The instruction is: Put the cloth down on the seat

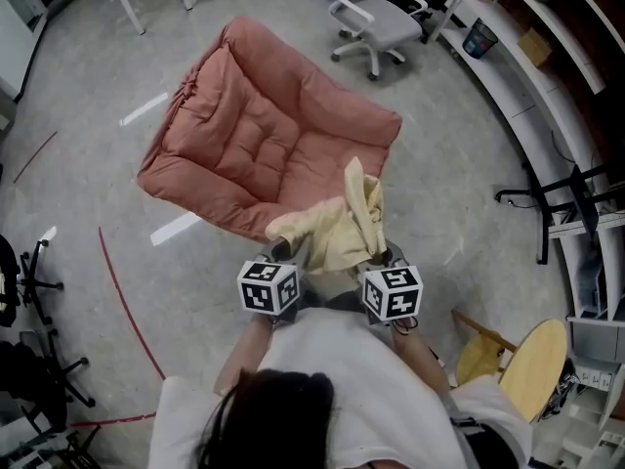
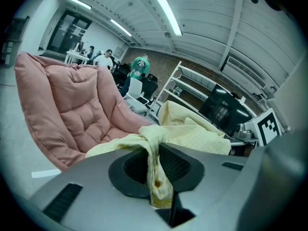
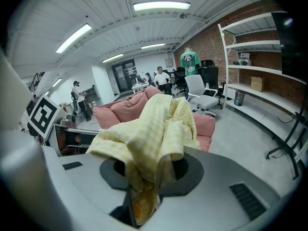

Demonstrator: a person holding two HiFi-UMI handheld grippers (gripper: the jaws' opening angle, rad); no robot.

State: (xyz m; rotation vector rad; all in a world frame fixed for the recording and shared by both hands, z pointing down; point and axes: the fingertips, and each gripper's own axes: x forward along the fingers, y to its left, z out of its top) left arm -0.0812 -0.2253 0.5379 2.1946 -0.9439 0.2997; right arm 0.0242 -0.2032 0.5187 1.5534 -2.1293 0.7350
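Note:
A pale yellow checked cloth (image 1: 337, 225) hangs bunched between my two grippers, just in front of the near edge of the pink cushioned seat (image 1: 254, 130). My left gripper (image 1: 289, 262) is shut on one end of the cloth (image 2: 155, 167), which is pinched between its jaws. My right gripper (image 1: 373, 254) is shut on the other end of the cloth (image 3: 149, 143), which piles up over its jaws. In the left gripper view the pink seat (image 2: 72, 109) fills the left side beyond the cloth. In the right gripper view the seat (image 3: 127, 109) shows behind the cloth.
A grey office chair (image 1: 376, 18) stands beyond the seat at the top. White shelving (image 1: 527, 86) runs along the right side. A round wooden stool (image 1: 527, 360) stands at the lower right. Red tape lines (image 1: 122, 301) mark the floor at the left.

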